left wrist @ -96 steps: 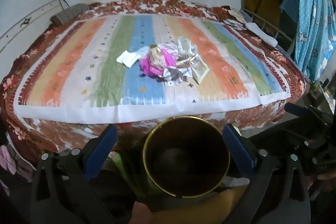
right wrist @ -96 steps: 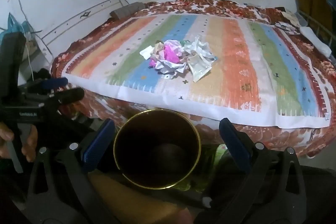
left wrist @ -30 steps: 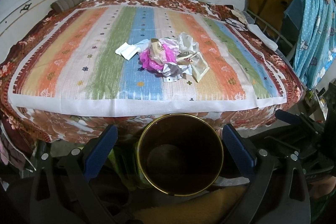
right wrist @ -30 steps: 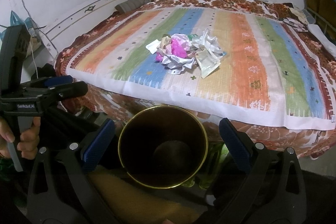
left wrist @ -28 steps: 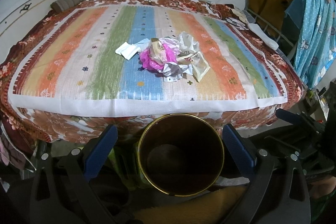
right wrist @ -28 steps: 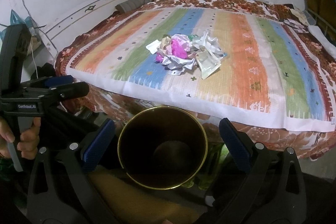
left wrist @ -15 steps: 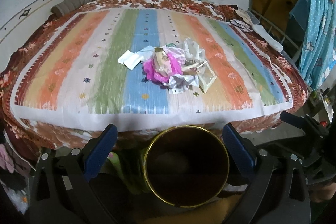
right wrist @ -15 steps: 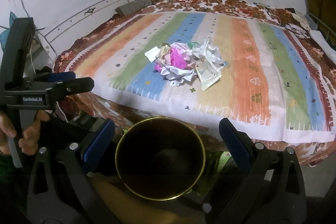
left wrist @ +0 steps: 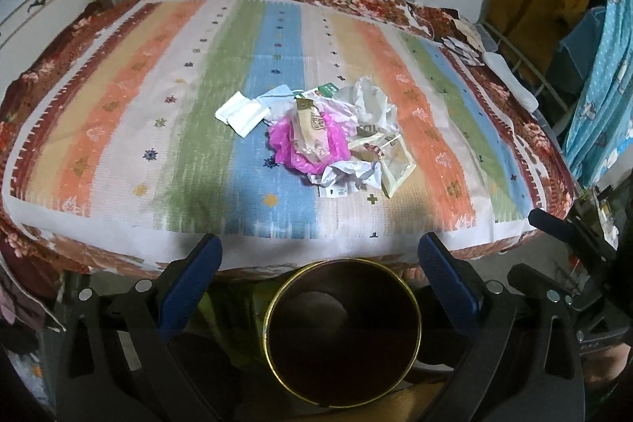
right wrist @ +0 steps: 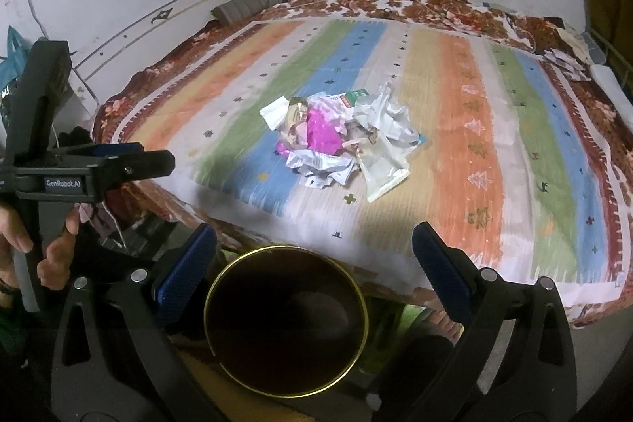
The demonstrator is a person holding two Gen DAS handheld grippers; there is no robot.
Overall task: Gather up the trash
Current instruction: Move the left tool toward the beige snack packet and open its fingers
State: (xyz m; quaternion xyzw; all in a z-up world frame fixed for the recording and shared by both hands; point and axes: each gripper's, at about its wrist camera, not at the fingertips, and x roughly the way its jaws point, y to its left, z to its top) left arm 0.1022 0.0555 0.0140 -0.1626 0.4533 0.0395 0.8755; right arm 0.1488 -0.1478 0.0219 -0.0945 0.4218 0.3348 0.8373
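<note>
A heap of trash [left wrist: 328, 133] lies in the middle of a striped bed: a pink plastic bag [left wrist: 304, 149], crumpled white wrappers [left wrist: 348, 176], a clear packet [left wrist: 395, 169] and a folded white paper [left wrist: 241, 113]. The heap also shows in the right wrist view [right wrist: 340, 149]. A dark bin with a gold rim [left wrist: 342, 331] stands below the bed's near edge, under both grippers [right wrist: 287, 319]. My left gripper [left wrist: 320, 263] is open and empty above the bin. My right gripper [right wrist: 314, 248] is open and empty too.
The striped cloth [left wrist: 118, 129] covers the bed up to a white wall. Clothes and a blue curtain [left wrist: 601, 66] hang at the right. The left gripper's body [right wrist: 79, 169] and the hand that holds it show at the left of the right wrist view.
Both grippers have risen and moved forward toward the bed. The trash heap sits nearer and the bin lower in both views. Both stay open.
</note>
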